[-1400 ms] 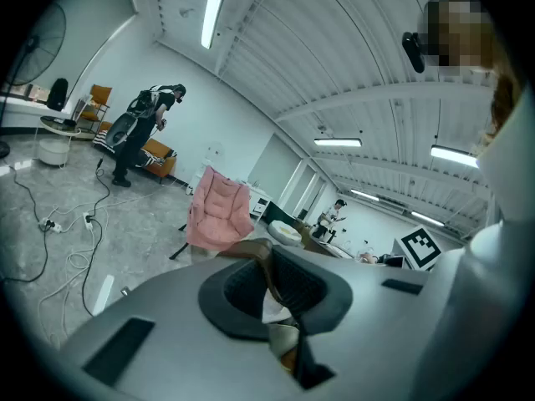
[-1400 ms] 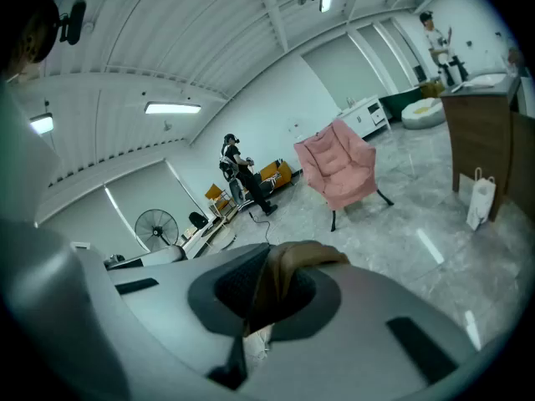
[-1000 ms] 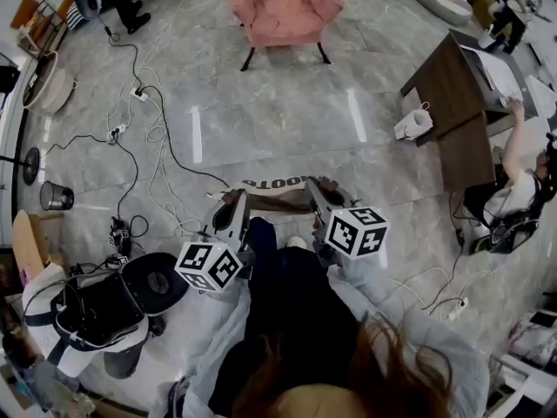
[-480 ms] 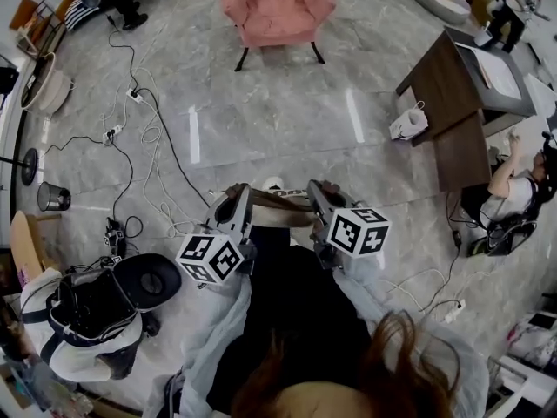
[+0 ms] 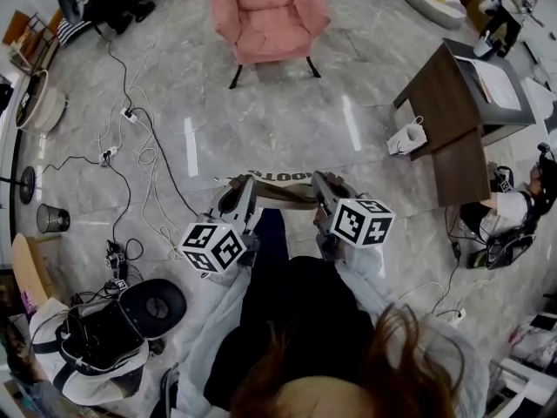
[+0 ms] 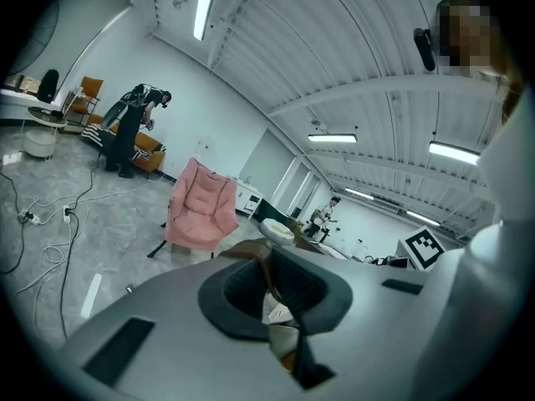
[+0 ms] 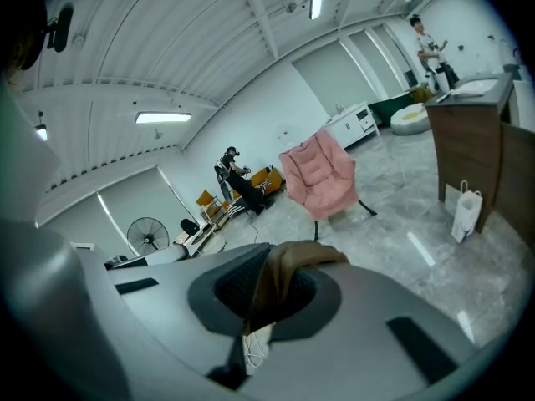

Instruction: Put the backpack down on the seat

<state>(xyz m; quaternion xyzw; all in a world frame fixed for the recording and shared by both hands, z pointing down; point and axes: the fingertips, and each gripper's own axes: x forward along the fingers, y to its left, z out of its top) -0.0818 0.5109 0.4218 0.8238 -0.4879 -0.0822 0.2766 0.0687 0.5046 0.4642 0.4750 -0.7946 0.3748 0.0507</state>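
Head view first: the left gripper [image 5: 241,190] and the right gripper [image 5: 324,188] sit side by side in front of the person, and the brown backpack [image 5: 283,192] hangs between their tips, above the grey marble floor [image 5: 278,120]. It is well apart from the pink armchair [image 5: 265,11], which stands at the top of the picture with its seat bare. Loose cables [image 5: 130,146] trail across the floor at the left, and a dark wooden desk [image 5: 452,103] stands at the right with a white paper bag [image 5: 406,138] beside it.

Over to the left gripper view: the left gripper [image 6: 269,286] is clamped tight on the backpack, with brown fabric [image 6: 246,250] bunched at the jaw tips and a pale tag pinched lower down. The armchair [image 6: 199,207] is ahead and to the left across open floor, and a person in black [image 6: 129,136] stands far back.

Right gripper view now: the right gripper [image 7: 259,307] is clenched too, and a thick fold of the backpack [image 7: 288,270] spills up over its jaws. The armchair [image 7: 319,174] stands beyond, the desk [image 7: 468,132] and the bag [image 7: 464,211] off to the right.
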